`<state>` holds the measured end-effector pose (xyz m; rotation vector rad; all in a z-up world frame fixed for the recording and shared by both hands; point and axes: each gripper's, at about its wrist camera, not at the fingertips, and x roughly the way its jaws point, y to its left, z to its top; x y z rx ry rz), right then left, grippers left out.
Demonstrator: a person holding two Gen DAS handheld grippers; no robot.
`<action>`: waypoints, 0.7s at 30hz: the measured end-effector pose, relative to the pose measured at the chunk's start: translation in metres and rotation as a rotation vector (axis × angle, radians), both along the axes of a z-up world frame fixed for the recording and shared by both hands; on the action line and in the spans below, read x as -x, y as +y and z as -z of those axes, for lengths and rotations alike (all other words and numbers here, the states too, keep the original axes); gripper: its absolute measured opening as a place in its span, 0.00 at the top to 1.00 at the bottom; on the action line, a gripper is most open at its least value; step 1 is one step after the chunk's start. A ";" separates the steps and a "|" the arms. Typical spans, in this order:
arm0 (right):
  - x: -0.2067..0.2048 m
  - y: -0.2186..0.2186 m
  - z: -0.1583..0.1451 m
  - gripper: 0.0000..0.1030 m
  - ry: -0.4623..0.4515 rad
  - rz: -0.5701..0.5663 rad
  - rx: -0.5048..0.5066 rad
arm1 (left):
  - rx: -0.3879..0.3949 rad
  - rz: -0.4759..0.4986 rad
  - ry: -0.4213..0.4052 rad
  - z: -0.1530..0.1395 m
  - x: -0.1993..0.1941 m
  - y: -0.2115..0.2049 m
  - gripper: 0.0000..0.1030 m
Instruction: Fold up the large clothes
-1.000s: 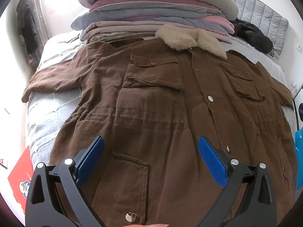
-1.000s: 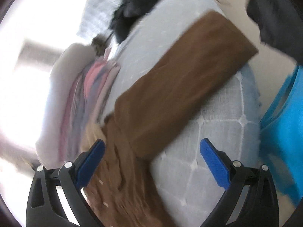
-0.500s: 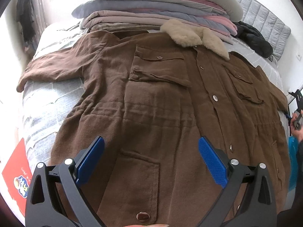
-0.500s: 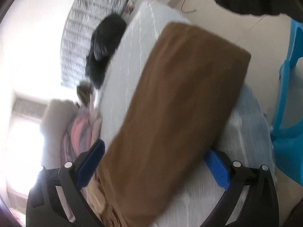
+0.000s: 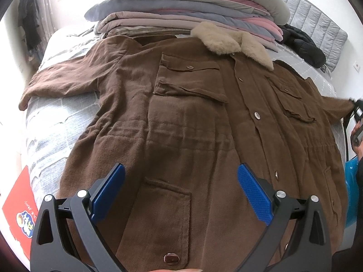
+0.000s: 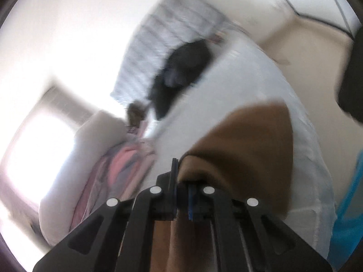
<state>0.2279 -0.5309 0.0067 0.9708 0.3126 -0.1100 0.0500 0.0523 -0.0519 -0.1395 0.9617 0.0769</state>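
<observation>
A large brown coat (image 5: pixel 192 117) with a beige fleece collar (image 5: pixel 236 45) lies front-up, spread across the bed. My left gripper (image 5: pixel 181 188) hovers open over its lower hem, blue pads apart with nothing between them. The coat's right sleeve (image 5: pixel 335 106) stretches to the bed's right edge, where my right gripper (image 5: pixel 357 113) shows partly. In the blurred right wrist view my right gripper (image 6: pixel 181 181) is shut on the sleeve (image 6: pixel 249 149), brown cloth bunched between its jaws and lifted off the bedding.
A tall stack of folded blankets (image 5: pixel 188 6) stands behind the collar. A black jacket (image 5: pixel 304 45) lies at the bed's far right by the grey headboard (image 5: pixel 317 25). A red packet (image 5: pixel 20 213) lies lower left, a blue stool (image 5: pixel 351 190) right.
My right gripper went from wide open around the sleeve's end to shut on it and rose, tilting upward. The left gripper barely moved and stayed open.
</observation>
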 end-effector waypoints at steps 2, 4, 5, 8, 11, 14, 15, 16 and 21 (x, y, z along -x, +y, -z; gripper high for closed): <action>-0.005 0.028 -0.036 0.93 -0.050 -0.063 0.099 | -0.001 0.000 -0.005 0.000 0.001 0.000 0.07; -0.010 0.064 -0.067 0.93 -0.081 -0.135 0.208 | -0.001 -0.001 -0.010 -0.001 0.001 0.001 0.07; -0.014 0.082 -0.080 0.93 -0.098 -0.172 0.252 | 0.000 -0.002 -0.012 -0.002 0.002 0.002 0.07; -0.025 0.152 -0.111 0.93 -0.129 -0.309 0.413 | -0.003 -0.004 -0.021 -0.005 0.004 0.003 0.07; -0.029 0.242 -0.120 0.93 -0.143 -0.488 0.578 | 0.001 -0.011 -0.028 -0.007 0.006 0.007 0.07; -0.027 0.328 -0.106 0.93 -0.132 -0.675 0.731 | 0.007 -0.021 -0.034 -0.010 0.008 0.013 0.07; -0.026 0.351 -0.097 0.92 -0.119 -0.734 0.764 | 0.011 -0.023 -0.036 -0.011 0.009 0.015 0.07; -0.027 0.383 -0.079 0.92 -0.081 -0.828 0.811 | 0.014 -0.026 -0.038 -0.012 0.010 0.017 0.07; -0.029 0.466 0.015 0.41 0.145 -1.126 0.932 | 0.025 -0.030 -0.044 -0.015 0.012 0.022 0.07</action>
